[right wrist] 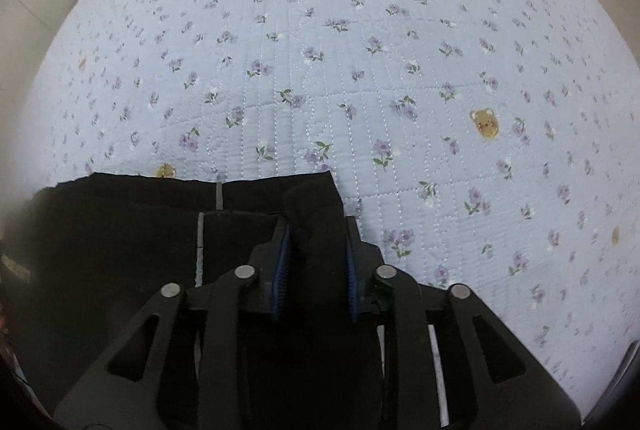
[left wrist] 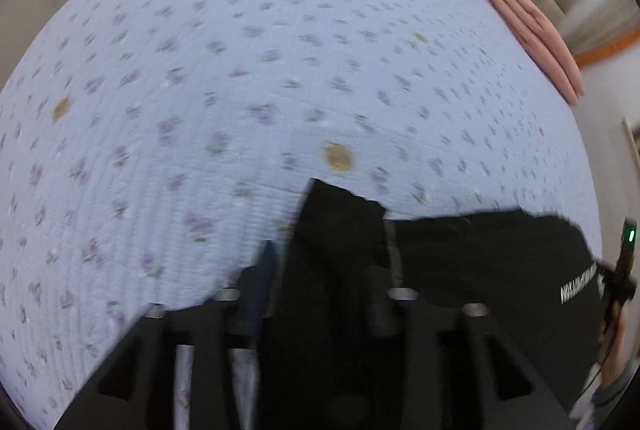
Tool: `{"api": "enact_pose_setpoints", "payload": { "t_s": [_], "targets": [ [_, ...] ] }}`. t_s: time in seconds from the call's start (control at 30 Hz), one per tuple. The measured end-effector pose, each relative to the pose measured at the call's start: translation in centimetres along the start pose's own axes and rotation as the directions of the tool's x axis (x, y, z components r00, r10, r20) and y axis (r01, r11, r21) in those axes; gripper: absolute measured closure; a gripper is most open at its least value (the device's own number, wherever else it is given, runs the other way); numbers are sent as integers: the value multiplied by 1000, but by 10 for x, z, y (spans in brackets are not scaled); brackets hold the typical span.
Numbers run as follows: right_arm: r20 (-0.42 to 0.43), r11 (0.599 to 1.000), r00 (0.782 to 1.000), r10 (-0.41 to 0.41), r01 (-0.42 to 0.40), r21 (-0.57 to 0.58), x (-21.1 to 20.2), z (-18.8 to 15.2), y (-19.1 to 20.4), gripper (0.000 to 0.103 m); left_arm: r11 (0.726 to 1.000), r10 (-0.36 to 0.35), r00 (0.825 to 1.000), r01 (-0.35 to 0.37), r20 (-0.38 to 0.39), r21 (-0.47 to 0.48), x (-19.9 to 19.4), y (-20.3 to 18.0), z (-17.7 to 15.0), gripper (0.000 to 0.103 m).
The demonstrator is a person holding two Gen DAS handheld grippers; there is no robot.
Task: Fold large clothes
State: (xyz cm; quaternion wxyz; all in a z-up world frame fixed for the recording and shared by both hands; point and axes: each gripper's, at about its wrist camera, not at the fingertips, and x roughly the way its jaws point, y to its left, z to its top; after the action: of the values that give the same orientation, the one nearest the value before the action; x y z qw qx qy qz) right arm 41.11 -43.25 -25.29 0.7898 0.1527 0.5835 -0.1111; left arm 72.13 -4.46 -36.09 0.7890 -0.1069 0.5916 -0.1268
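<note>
The bed (right wrist: pixel 360 69), spread with a pale blue quilt printed with small purple flowers and little bears, filled both views, and no basket, box or other container showed on it. Across its near edge lay the black garment (right wrist: pixel 120 230), a large dark piece with thin pale stripes and a line of white lettering visible in the left view, its top edge stretched between our two hands. A stack of folded pink cloth (left wrist: pixel 536 33) sat at the far corner of the bed. We judged that we were in the middle of a fold, carrying or laying down one edge. Our right tool (right wrist: pixel 316 262) had a bunched corner of the garment between its blue pads, which looked clamped on it. Our left tool (left wrist: pixel 332 262) was blurred, with black cloth between its fingers; we could not tell whether it gripped. Next we would need to lay the edge flat and square.
</note>
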Motion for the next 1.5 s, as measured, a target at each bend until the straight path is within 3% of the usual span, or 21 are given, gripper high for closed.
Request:
{"api": "enact_pose_setpoints", "payload": {
  "t_s": [0.07,0.13,0.2,0.3,0.43,0.57,0.7,0.83,0.9,1.0,1.17,1.23,1.37,1.43,1.5],
  "targets": [
    [-7,1000,1000,-5,5,19,-2,0,0,62,989,-86,996,90,32,-117,-18,29,7,40],
    [5,995,999,52,-52,86,-17,-4,-15,60,974,-122,991,131,61,-183,-39,48,10,40],
    [41,988,996,84,-89,125,-40,-14,-24,58,983,-72,993,87,96,-161,-66,50,8,40],
    [107,994,993,50,-60,88,-86,-36,-22,53,991,37,988,-17,152,-135,-111,48,0,41],
    [139,995,985,100,-99,-8,-135,-73,5,52,995,55,979,-37,197,-92,-158,29,-26,42],
    [108,978,976,188,-176,-112,-158,-118,56,52,998,13,977,-25,213,58,-185,-41,-77,42],
    [128,964,980,154,-121,-238,-162,-146,110,52,968,2,981,-50,192,246,-178,-127,-137,42],
    [116,954,975,192,-157,-257,-148,-155,130,52,938,-13,986,-45,166,344,-149,-177,-182,42],
    [122,956,979,163,-126,-265,-135,-157,136,52,937,-23,988,-31,149,349,-134,-185,-193,42],
    [88,958,988,130,-103,-266,-104,-167,139,54,943,28,995,-59,98,328,-95,-182,-206,42],
    [49,965,979,200,-188,-181,-63,-176,119,62,958,58,997,-70,50,277,-62,-172,-208,42],
    [51,967,979,199,-188,-174,-58,-174,117,62,956,82,995,-93,51,280,-56,-173,-205,40],
    [41,966,985,167,-155,-208,-59,-171,123,61,954,94,995,-101,37,282,-61,-177,-201,39],
    [8,961,979,205,-200,-191,-73,-160,118,61,960,58,998,-64,30,273,-77,-177,-195,39],
    [60,952,967,249,-233,-197,-98,-147,113,61,966,19,997,-36,68,257,-100,-177,-188,39]
  ]
}}
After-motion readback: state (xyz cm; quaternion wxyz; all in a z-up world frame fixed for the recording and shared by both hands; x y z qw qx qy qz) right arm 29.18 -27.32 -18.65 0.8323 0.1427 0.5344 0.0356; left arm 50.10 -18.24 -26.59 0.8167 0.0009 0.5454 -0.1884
